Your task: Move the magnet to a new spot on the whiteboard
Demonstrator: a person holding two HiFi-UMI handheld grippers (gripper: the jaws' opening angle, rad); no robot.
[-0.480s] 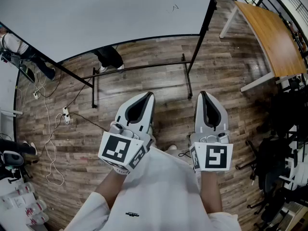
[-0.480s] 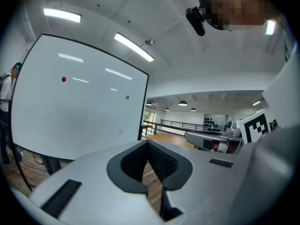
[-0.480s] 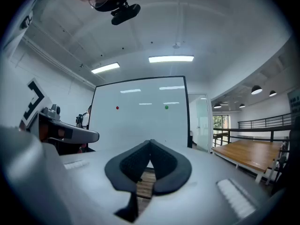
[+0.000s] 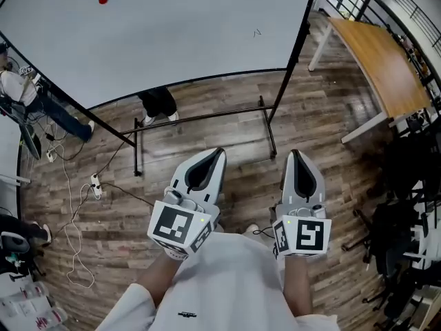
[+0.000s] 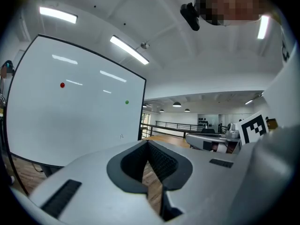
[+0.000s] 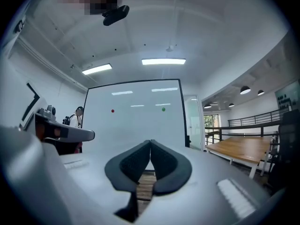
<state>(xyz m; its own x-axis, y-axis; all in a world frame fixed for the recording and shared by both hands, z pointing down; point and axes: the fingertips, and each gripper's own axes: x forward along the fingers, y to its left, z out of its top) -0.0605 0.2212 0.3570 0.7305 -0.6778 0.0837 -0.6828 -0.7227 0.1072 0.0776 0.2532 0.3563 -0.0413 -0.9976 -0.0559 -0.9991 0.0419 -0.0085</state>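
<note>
Magnets sit high on the whiteboard (image 4: 193,26), well ahead of both your grippers. The red magnet (image 4: 103,0) lies up and off to the left of the left gripper (image 4: 218,152). The green magnet (image 6: 163,109) lies almost dead ahead of the right gripper (image 4: 296,153). Both grippers point level at the whiteboard, jaws closed together with nothing between them. For the red magnet the left gripper is the nearer; for the green magnet the right gripper lines up better. Either way, you likely need to step closer and open the jaws before reaching.
</note>
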